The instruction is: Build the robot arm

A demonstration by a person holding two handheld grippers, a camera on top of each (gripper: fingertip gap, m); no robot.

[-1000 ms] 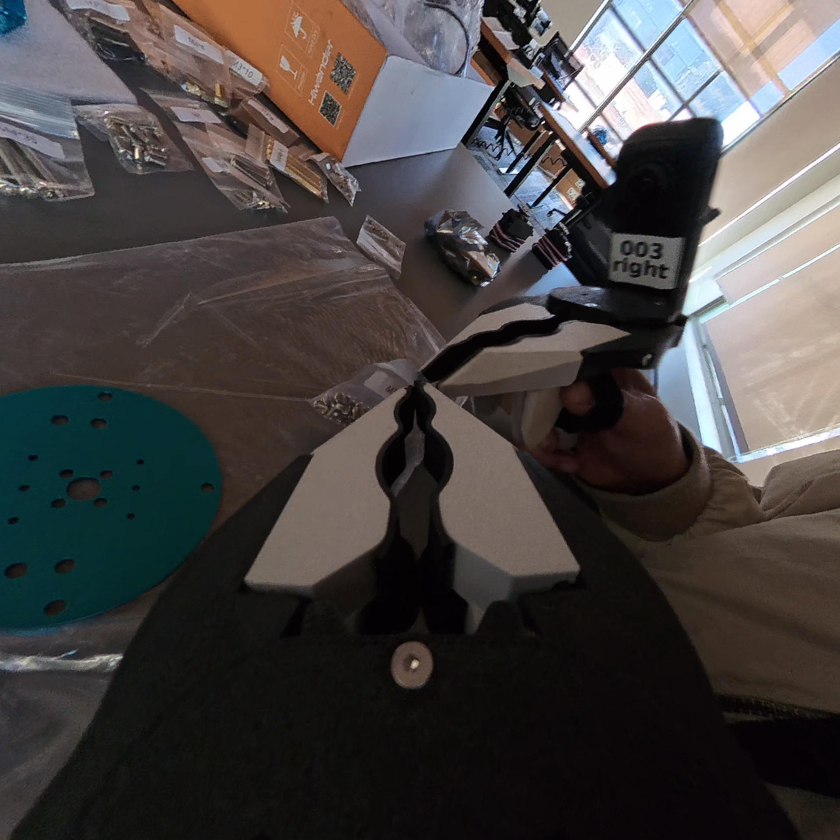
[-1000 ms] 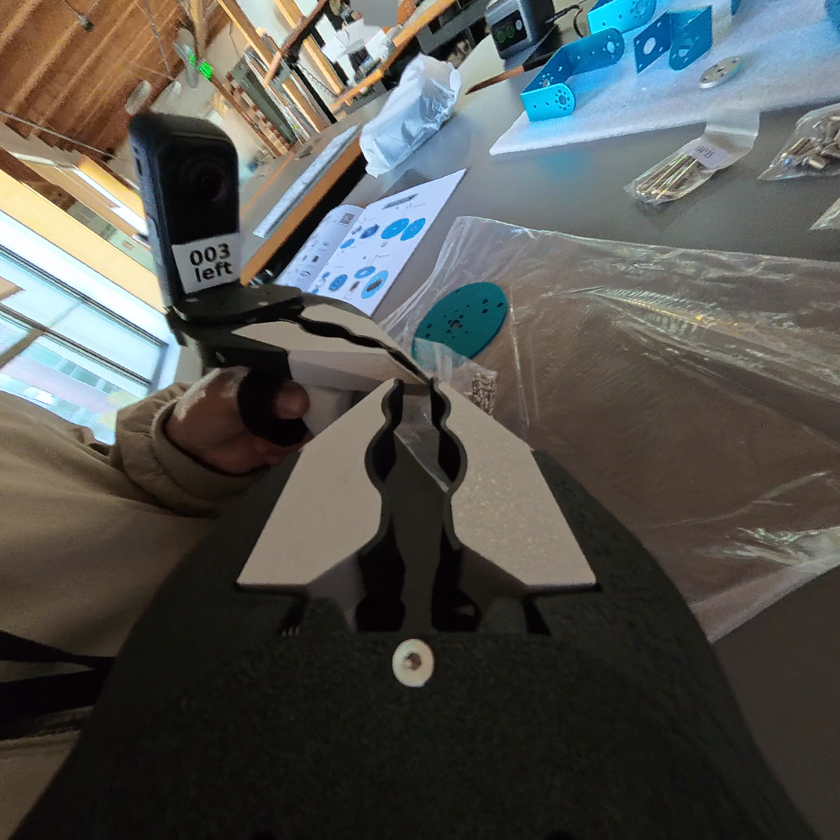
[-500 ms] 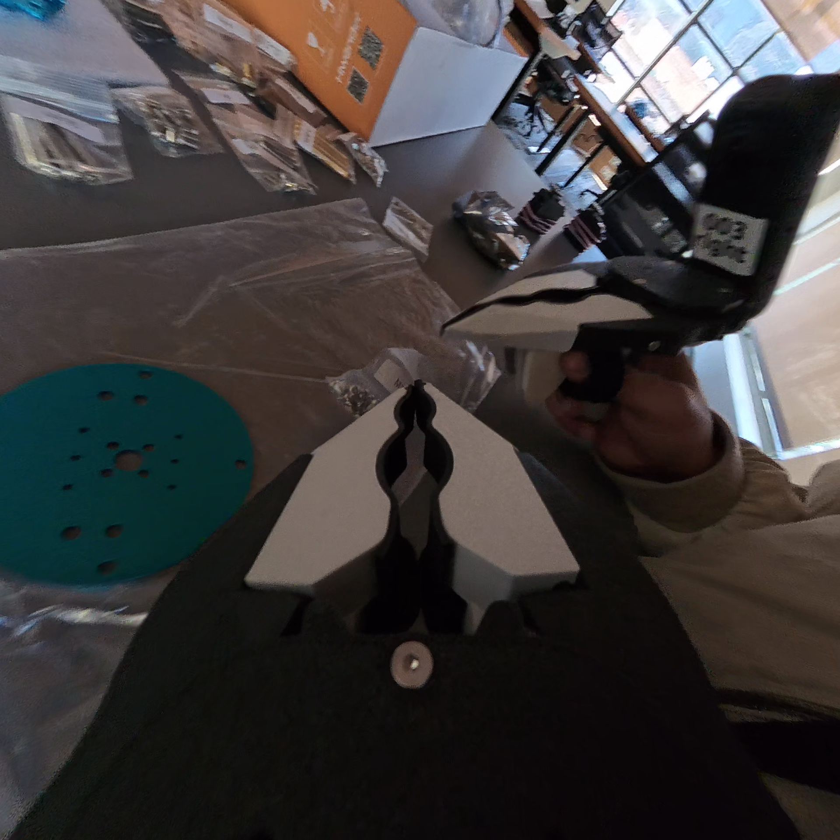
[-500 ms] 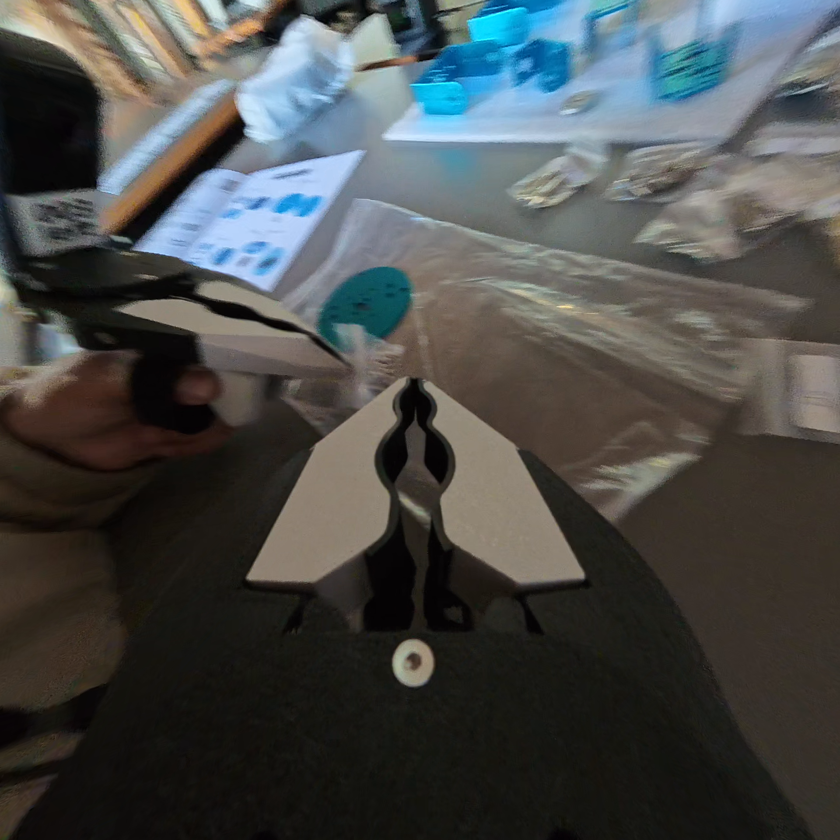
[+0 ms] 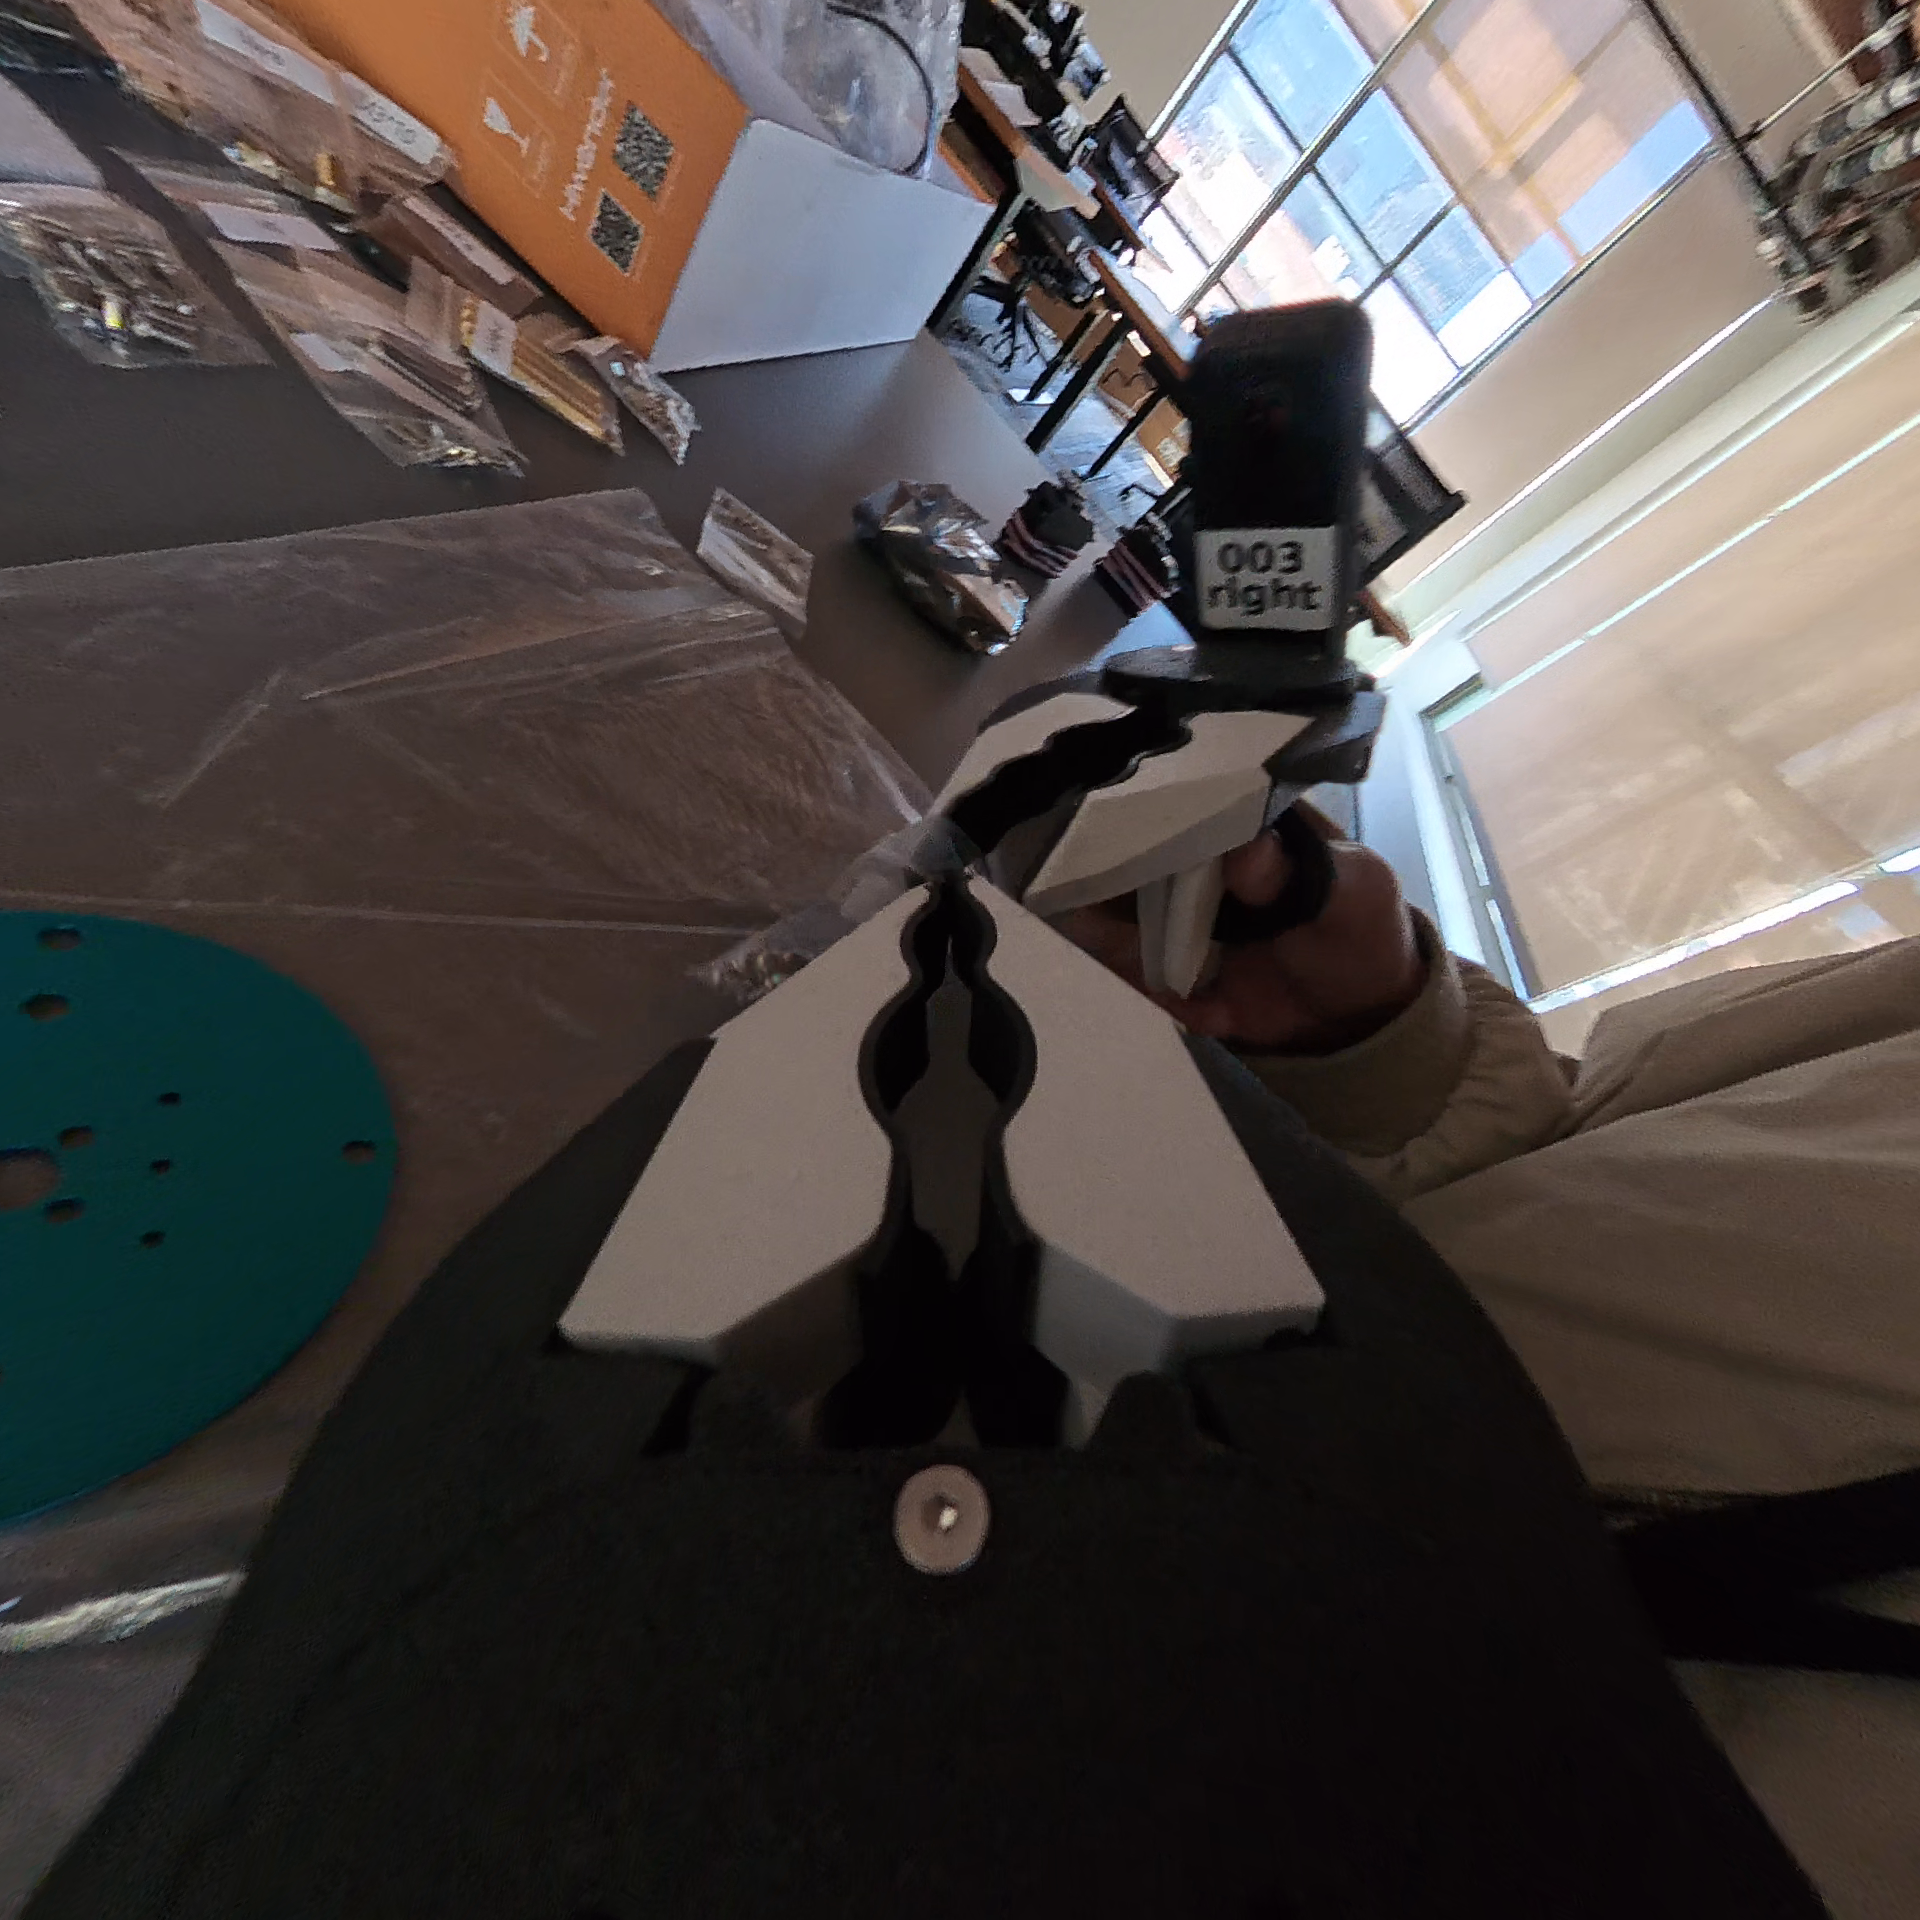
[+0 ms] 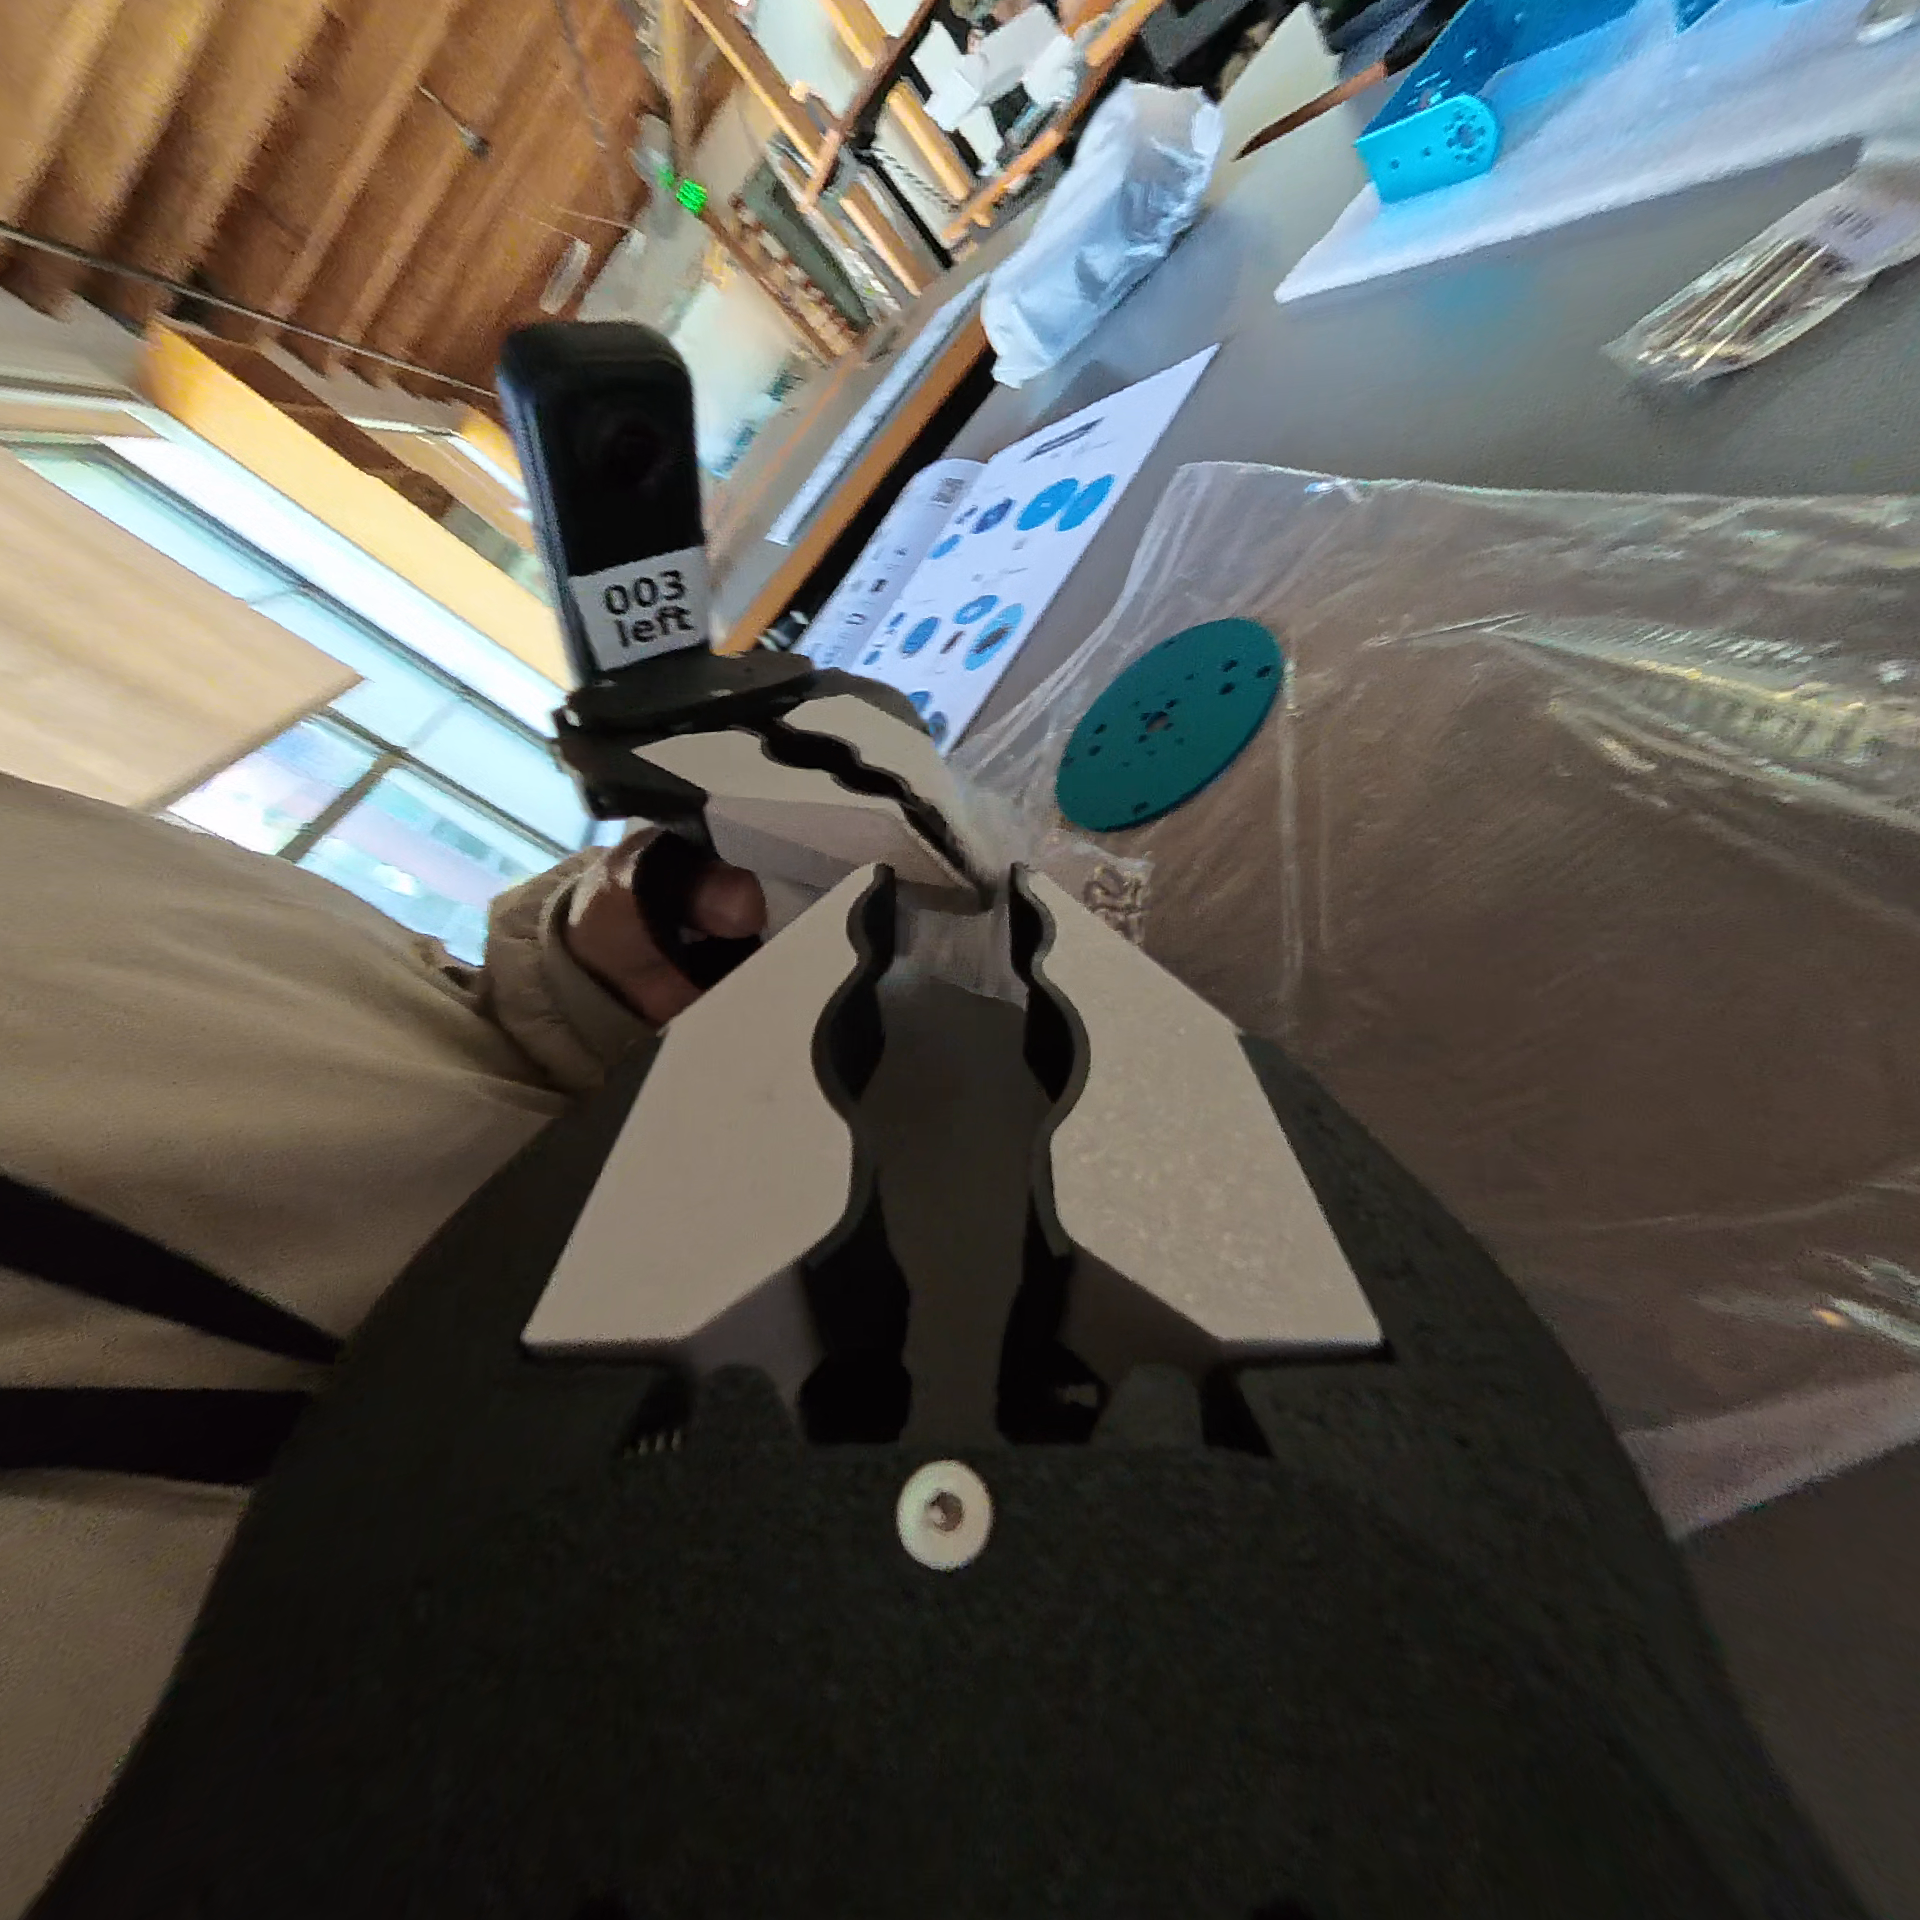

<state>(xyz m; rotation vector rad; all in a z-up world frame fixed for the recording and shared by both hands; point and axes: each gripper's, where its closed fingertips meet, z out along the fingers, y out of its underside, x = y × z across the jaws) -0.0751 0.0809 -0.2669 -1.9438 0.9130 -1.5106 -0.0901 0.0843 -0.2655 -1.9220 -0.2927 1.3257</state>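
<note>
- The dark grey bench (image 5: pixel 810 416) carries everything seen, and a person in a beige jacket (image 5: pixel 1683 1195) stands at it with a tool in each hand.
- A large clear plastic sheet (image 6: pixel 1558 883) lies flat over the near part of the bench.
- An orange and white cardboard box (image 5: pixel 665 177) stands at the far edge, with several clear packets of brass-coloured hardware (image 5: pixel 416 343) spread in front of it.
- A white printed instruction sheet (image 6: pixel 997 561) lies beyond the plastic sheet, next to a crumpled white plastic bag (image 6: pixel 1101 229).
- A flat teal round plate with drilled holes (image 5: pixel 156 1195) rests on the plastic sheet, to the left of both tools.
- A blue metal bracket (image 6: pixel 1439 145) sits on a white pad at the far side.
- The left tool (image 5: pixel 948 894) has its jaws together, clamped on the top edge of a small clear plastic bag of silver screws (image 5: pixel 790 951).
- The right tool (image 6: pixel 948 894) has its jaws slightly apart, with the upper part of the same small bag (image 6: pixel 956 935) between them; firm contact there cannot be confirmed.
- The two tool tips meet almost nose to nose, just above the plastic sheet, with the bag hanging between them.
</note>
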